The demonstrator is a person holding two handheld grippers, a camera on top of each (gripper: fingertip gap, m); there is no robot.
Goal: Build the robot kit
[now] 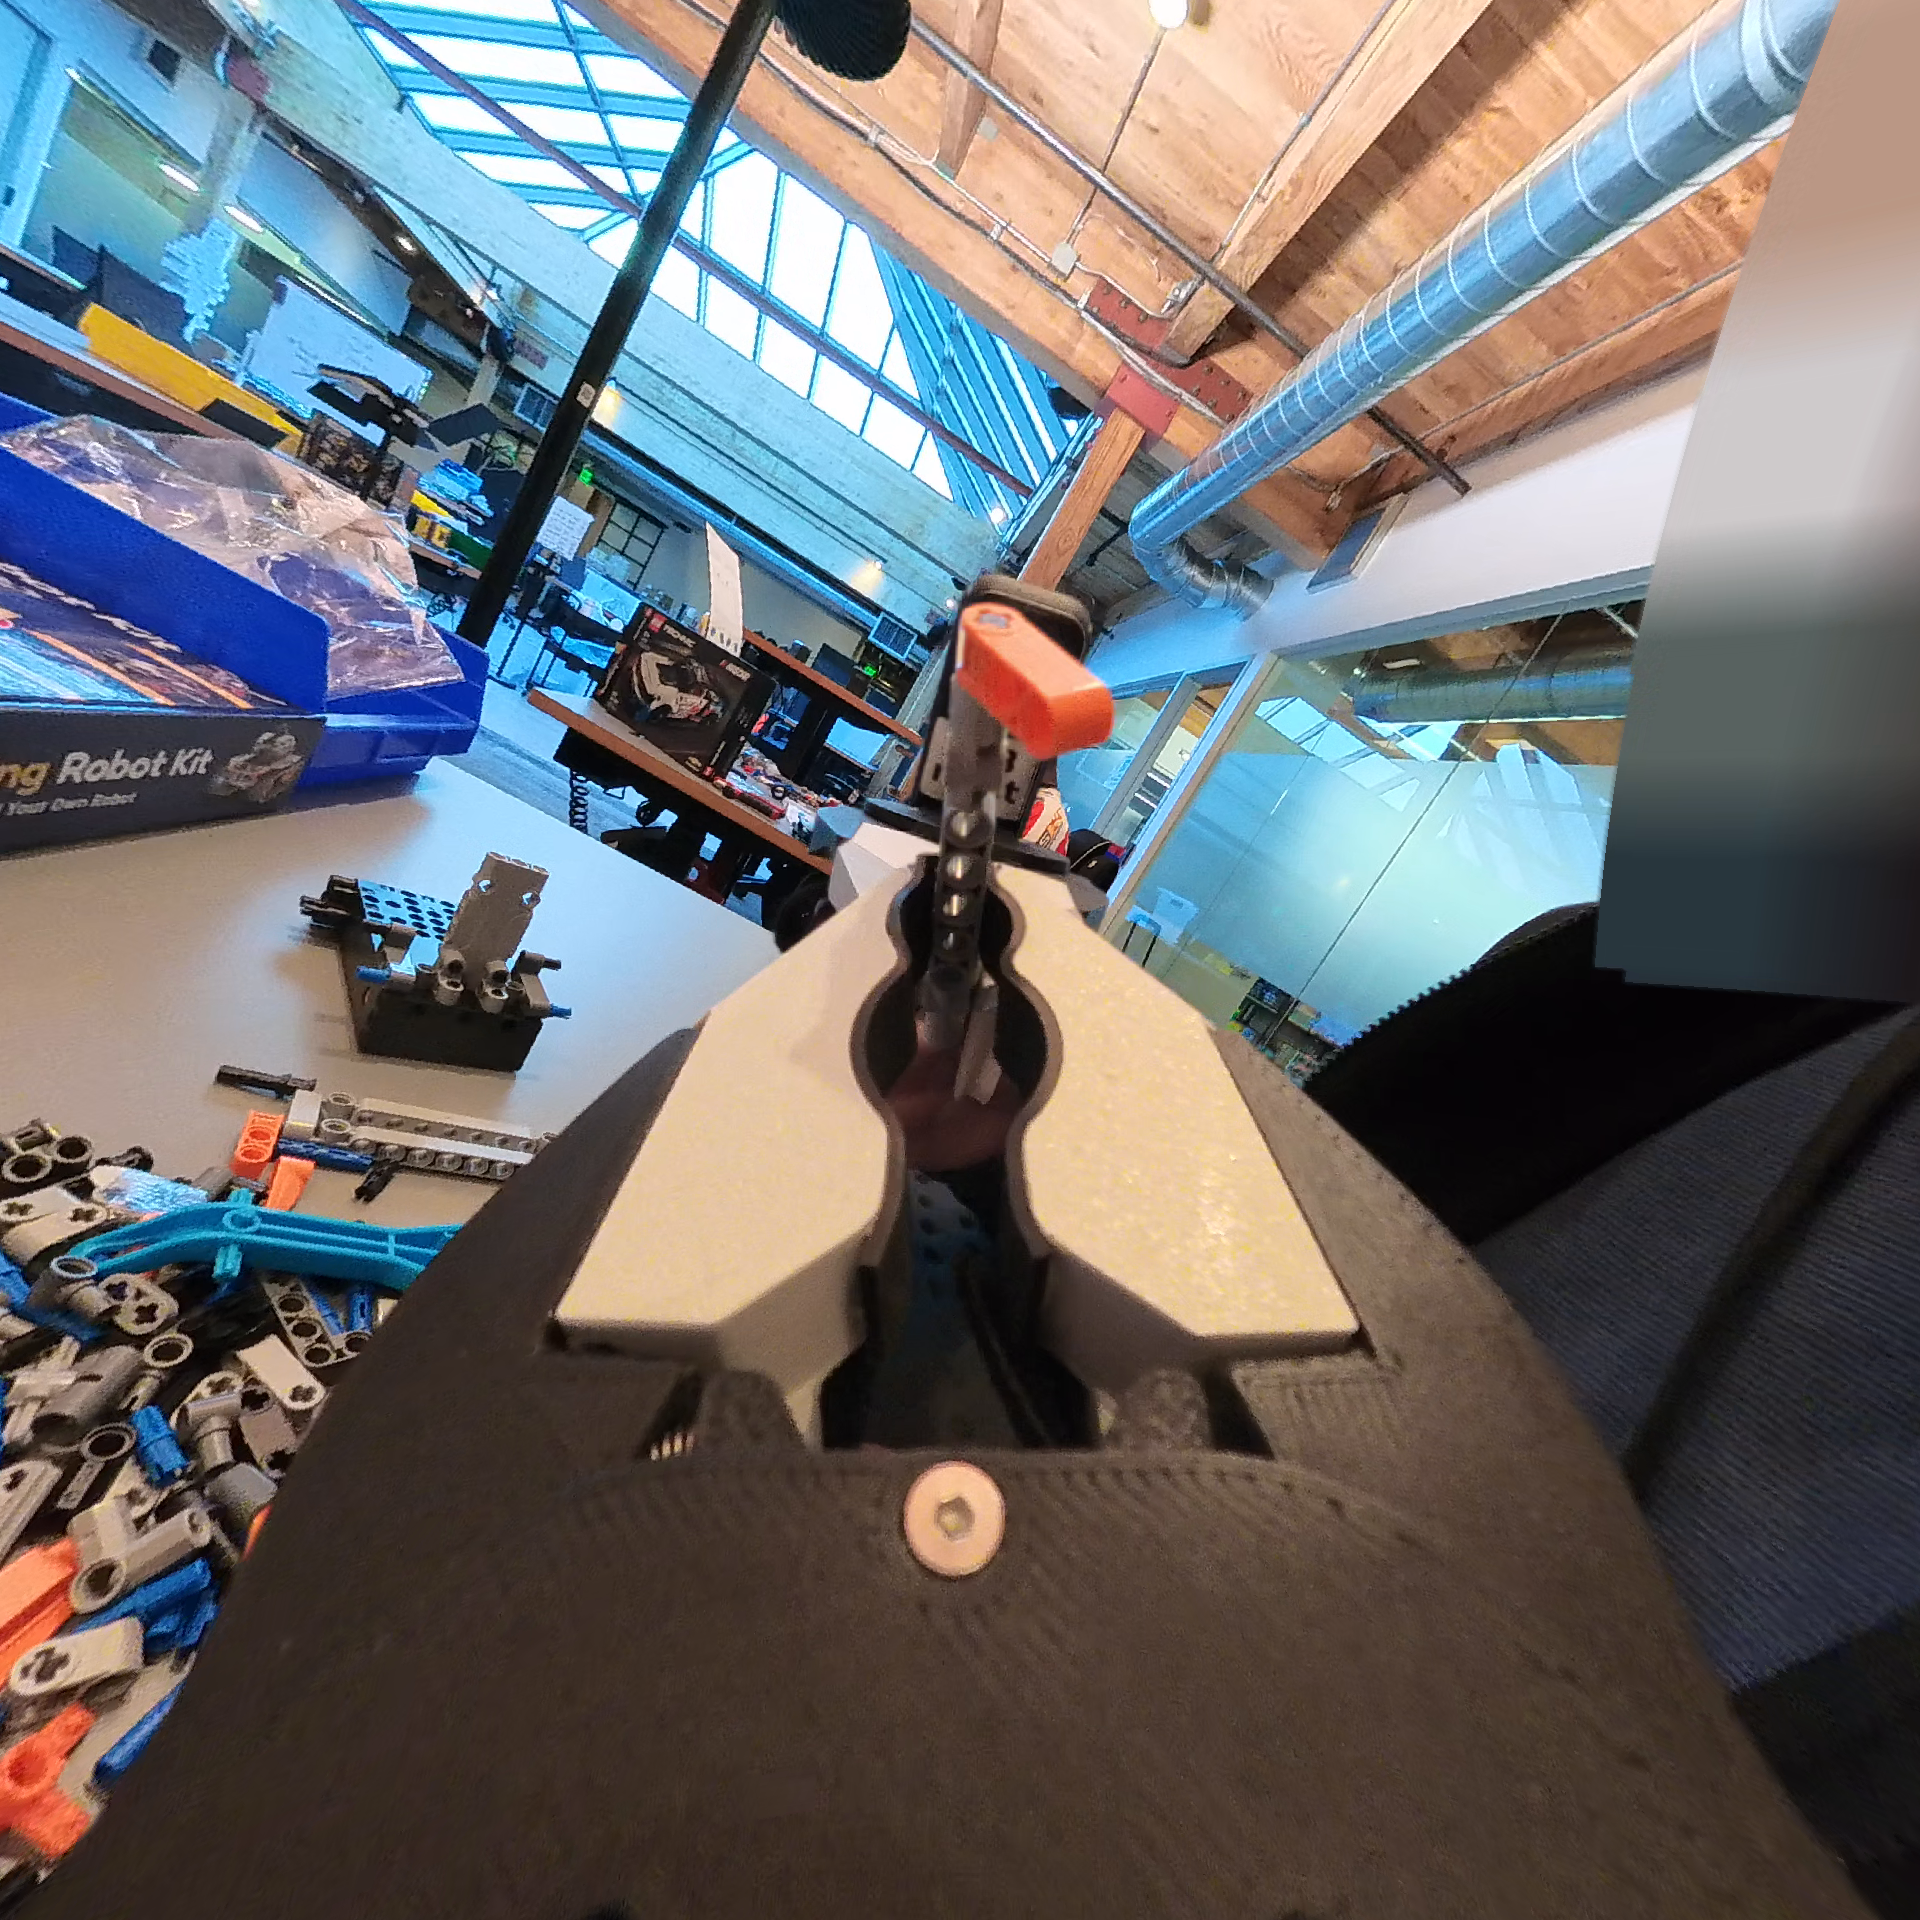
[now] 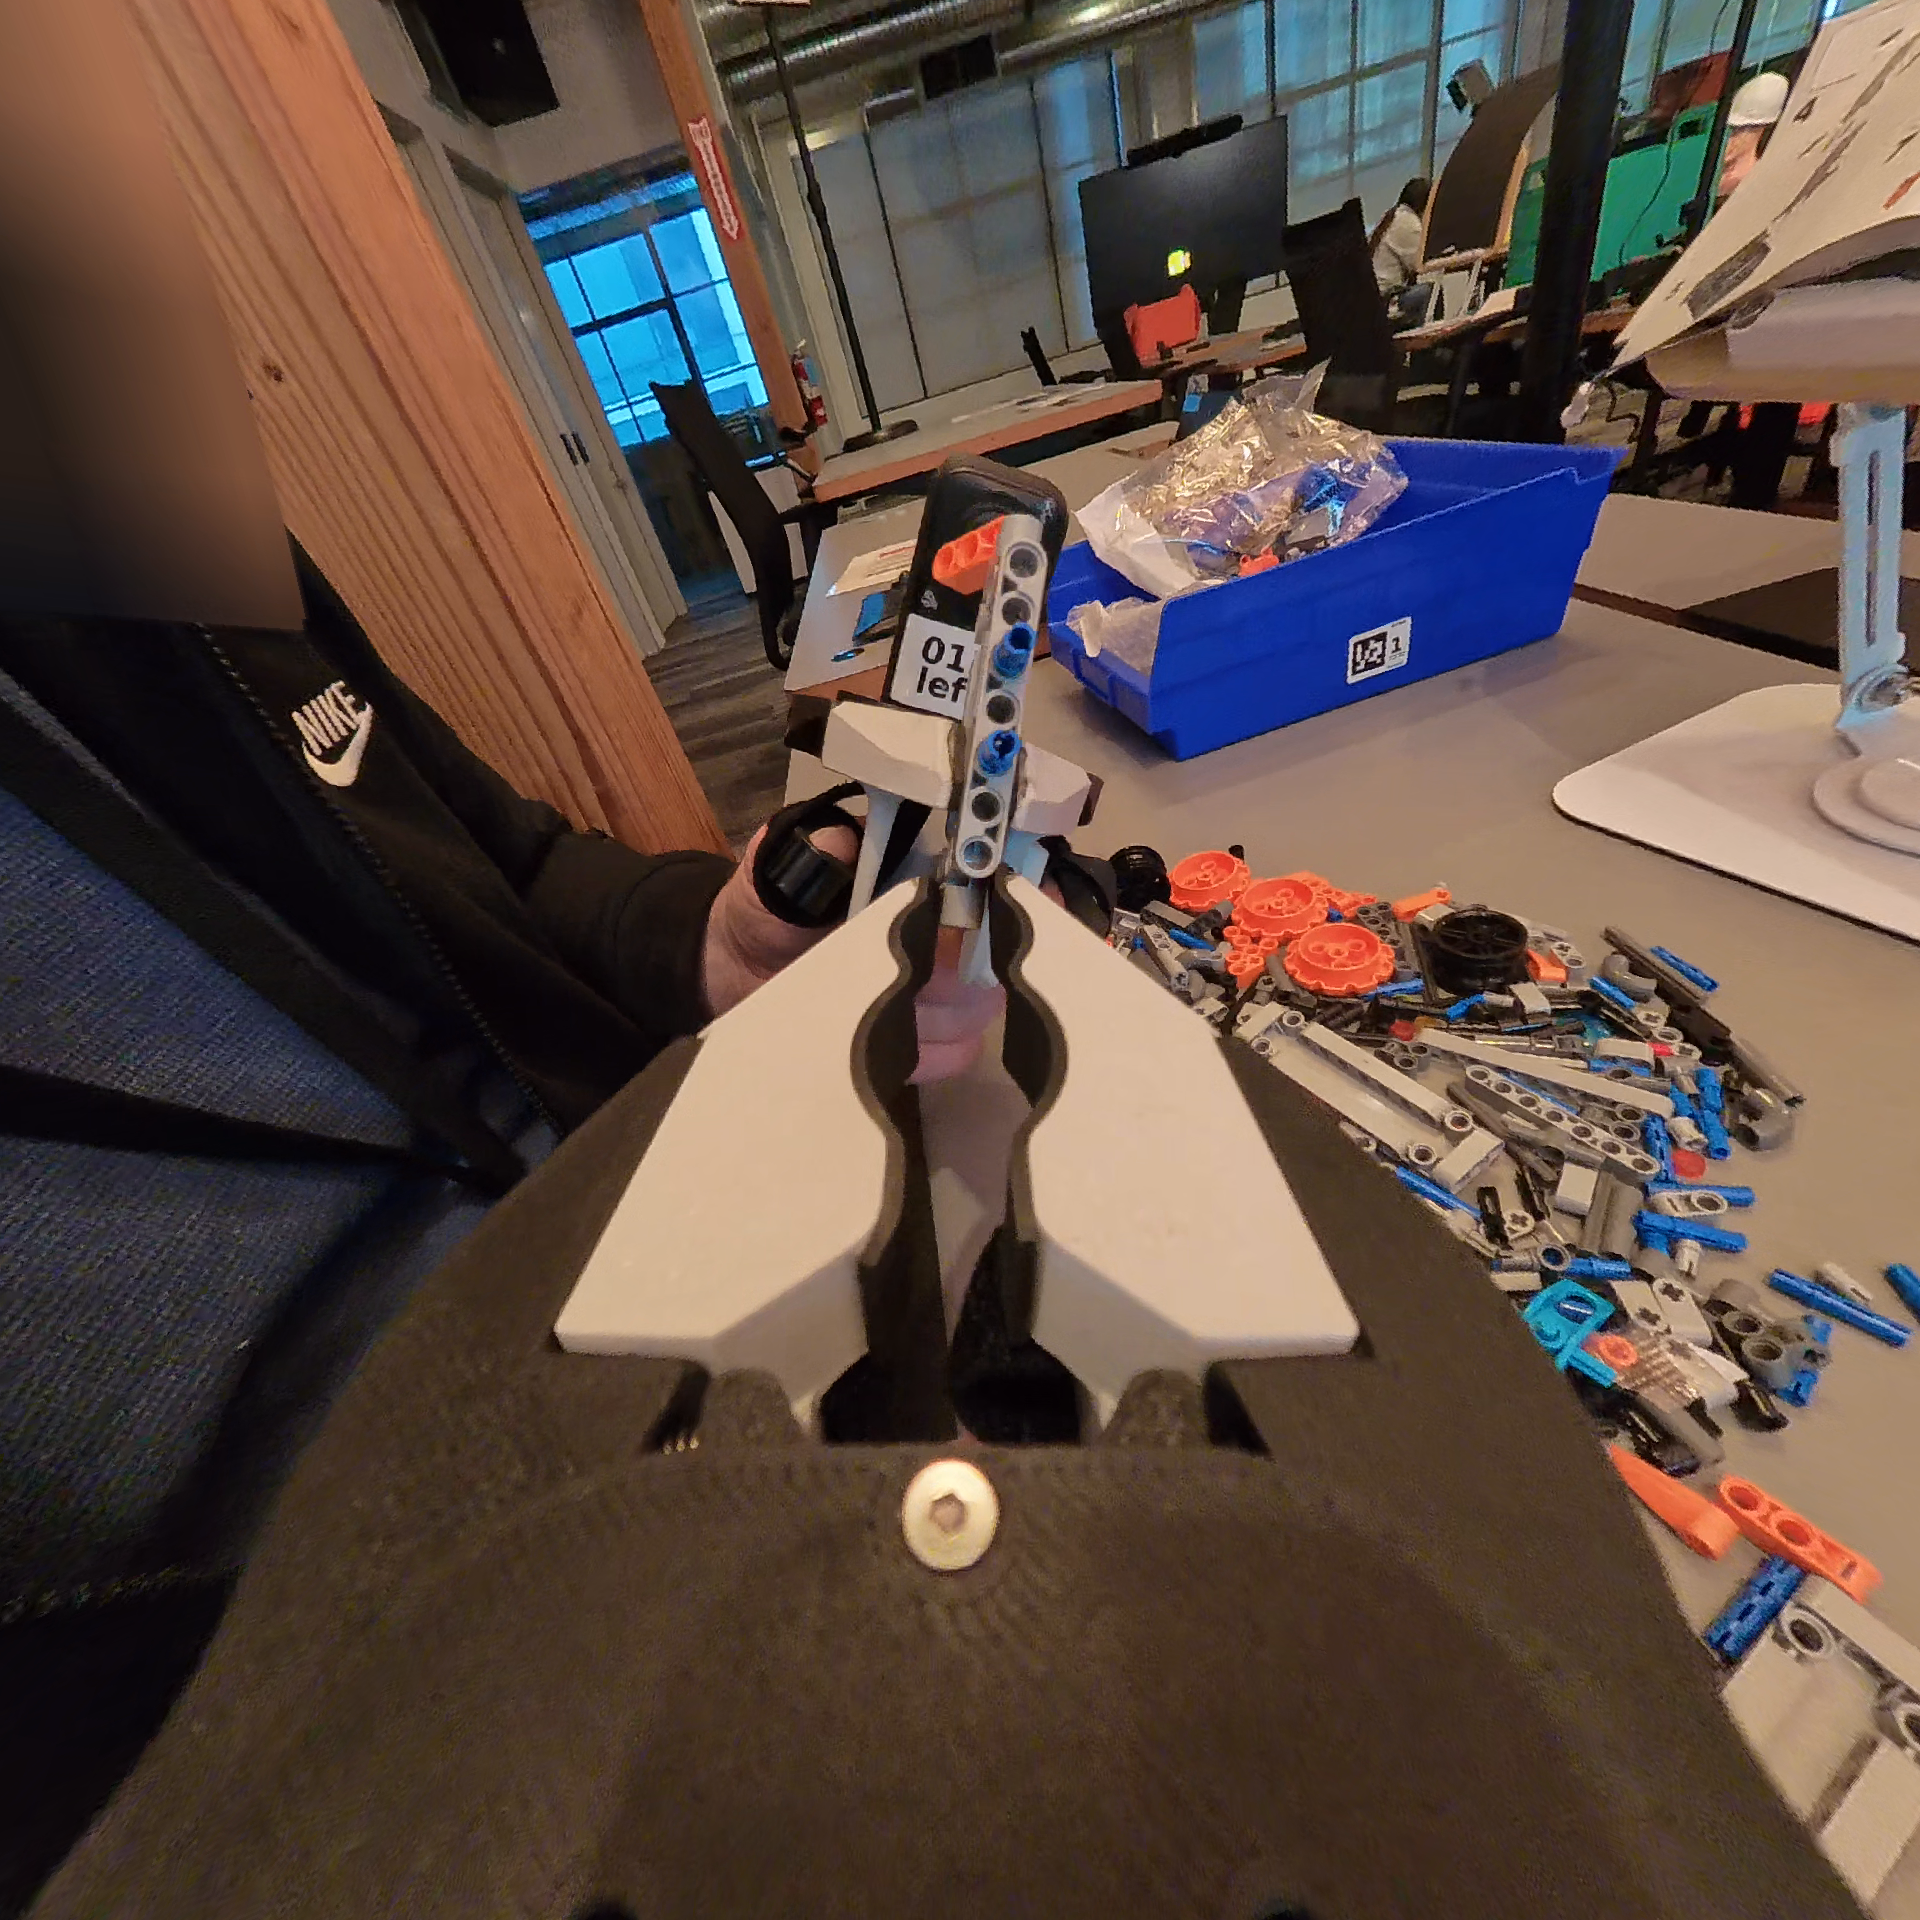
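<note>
A grey holed beam (image 2: 995, 717) with two blue pins and an orange connector (image 2: 966, 551) at its top end is held upright in the air between both grippers. My right gripper (image 2: 961, 896) is shut on its lower end. My left gripper (image 1: 956, 883) is shut on the same beam (image 1: 961, 831), seen edge-on with the orange connector (image 1: 1029, 686) above it. The two grippers face each other closely. The left gripper (image 2: 971, 774) shows in the right wrist view behind the beam, and the right gripper's white finger (image 1: 854, 831) shows in the left wrist view.
A heap of grey, blue, black and orange building parts (image 2: 1507, 1091) lies on the grey table (image 2: 1351, 790), also in the left wrist view (image 1: 135, 1351). A black part-built assembly (image 1: 447, 987), a blue bin (image 2: 1382, 613) with plastic bags, a kit box (image 1: 135, 769) and a white stand (image 2: 1766, 790) are there. A person's dark jacket (image 2: 312, 935) is close by. Less than 4 cm separates the two grippers' tips.
</note>
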